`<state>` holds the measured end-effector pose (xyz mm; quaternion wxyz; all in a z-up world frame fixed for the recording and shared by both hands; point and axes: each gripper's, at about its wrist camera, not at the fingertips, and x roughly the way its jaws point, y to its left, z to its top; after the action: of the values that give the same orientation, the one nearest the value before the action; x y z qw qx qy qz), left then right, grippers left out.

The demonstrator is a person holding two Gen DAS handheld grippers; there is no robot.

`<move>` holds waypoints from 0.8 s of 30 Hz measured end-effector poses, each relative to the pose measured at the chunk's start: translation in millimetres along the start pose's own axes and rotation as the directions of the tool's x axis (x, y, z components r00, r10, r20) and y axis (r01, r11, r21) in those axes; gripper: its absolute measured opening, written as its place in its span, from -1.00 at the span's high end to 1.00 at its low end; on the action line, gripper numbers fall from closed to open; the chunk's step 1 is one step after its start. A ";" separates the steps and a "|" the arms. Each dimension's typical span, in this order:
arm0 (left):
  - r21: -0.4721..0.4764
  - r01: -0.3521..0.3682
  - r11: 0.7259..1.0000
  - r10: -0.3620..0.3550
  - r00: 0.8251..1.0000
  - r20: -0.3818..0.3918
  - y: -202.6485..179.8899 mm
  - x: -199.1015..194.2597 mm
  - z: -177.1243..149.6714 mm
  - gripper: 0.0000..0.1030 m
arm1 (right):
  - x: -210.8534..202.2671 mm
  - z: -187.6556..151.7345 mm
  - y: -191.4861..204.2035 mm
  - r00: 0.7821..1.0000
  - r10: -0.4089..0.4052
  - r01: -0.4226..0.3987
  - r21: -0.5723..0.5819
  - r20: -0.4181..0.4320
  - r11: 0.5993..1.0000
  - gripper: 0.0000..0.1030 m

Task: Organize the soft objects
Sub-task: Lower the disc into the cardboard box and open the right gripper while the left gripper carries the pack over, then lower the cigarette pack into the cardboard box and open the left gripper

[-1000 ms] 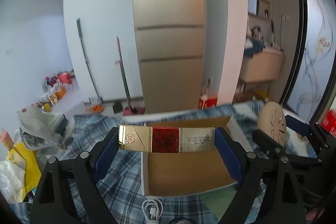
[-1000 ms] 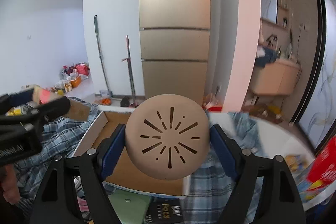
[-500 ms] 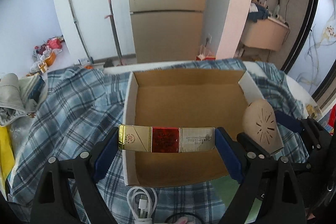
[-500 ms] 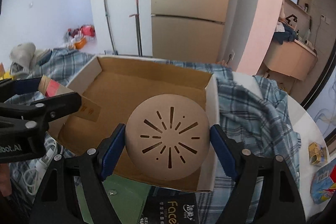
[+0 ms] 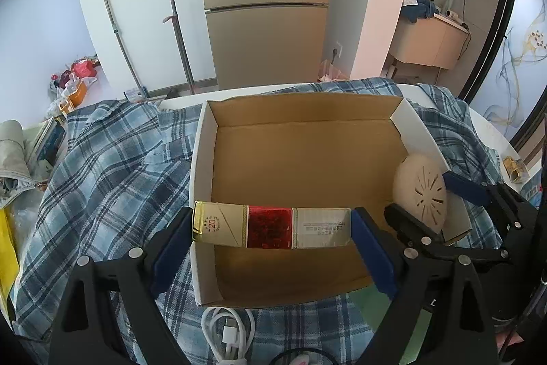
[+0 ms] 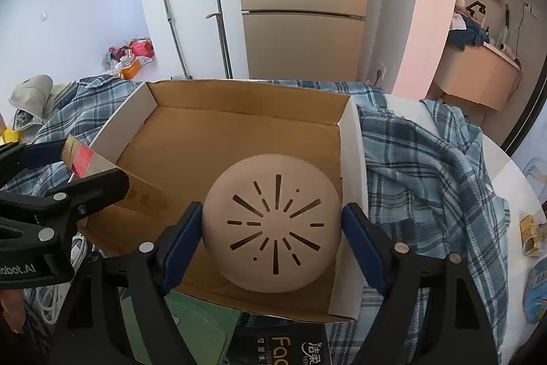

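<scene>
Right up close, the left tool [image 5: 271,228] is clamped end to end on a long gold-and-red carton [image 5: 271,228], held level above the near edge of the open cardboard box [image 5: 201,194]. Beside it, the right tool [image 6: 273,224] squeezes a round beige vented cap [image 6: 273,224] by its sides, poised over the box's right half. Both point down into the box, likely so each item drops cleanly inside. Under the box lies a blue plaid shirt [image 5: 102,166] spread on the counter, a white cable [image 5: 227,327] at its near edge. Beyond, a tall fridge [image 5: 266,5] stands.
</scene>
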<state>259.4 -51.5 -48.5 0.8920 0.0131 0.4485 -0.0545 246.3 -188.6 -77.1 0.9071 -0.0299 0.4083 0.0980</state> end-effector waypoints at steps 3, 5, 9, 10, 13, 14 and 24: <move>-0.005 0.004 1.000 -0.004 1.000 -0.008 0.6 2.9 -0.4 -0.78 | 1.9 -1.8 3.5 1.000 -0.003 0.003 -0.022 -0.005 1.000 -0.62; -0.002 0.000 1.000 0.000 1.000 -0.014 0.2 4.7 -0.9 -0.78 | 1.3 -2.1 5.0 1.000 -0.004 0.004 -0.029 0.003 1.000 -0.66; 0.001 -0.003 1.000 0.003 1.000 -0.021 -0.4 9.5 -2.6 -0.78 | -1.8 -2.2 6.2 1.000 -0.003 0.003 -0.031 0.023 1.000 -0.76; -0.001 -0.003 1.000 0.003 1.000 -0.020 -0.4 10.7 -3.1 -0.78 | -2.4 -2.3 6.0 1.000 -0.005 0.006 -0.029 0.026 1.000 -0.76; -0.013 0.013 1.000 -0.013 1.000 -0.001 0.7 16.6 -5.9 -0.79 | -3.5 -2.9 6.6 0.999 -0.015 0.016 -0.043 0.030 0.999 -0.76; -0.014 0.020 1.000 -0.020 1.000 -0.001 1.7 20.0 -6.6 -0.79 | -3.8 -3.3 7.8 0.999 -0.023 0.025 -0.054 0.032 0.998 -0.76; 0.004 0.056 0.998 -0.055 0.964 0.260 -1.6 -24.6 -3.4 -0.79 | -15.8 -1.8 6.5 0.995 -0.047 0.052 -0.063 0.084 0.997 -0.77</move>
<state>242.0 -50.7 -30.8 0.9412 -0.0080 0.3281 -0.0799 233.4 -184.9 -66.4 0.9239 -0.0653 0.3661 0.0898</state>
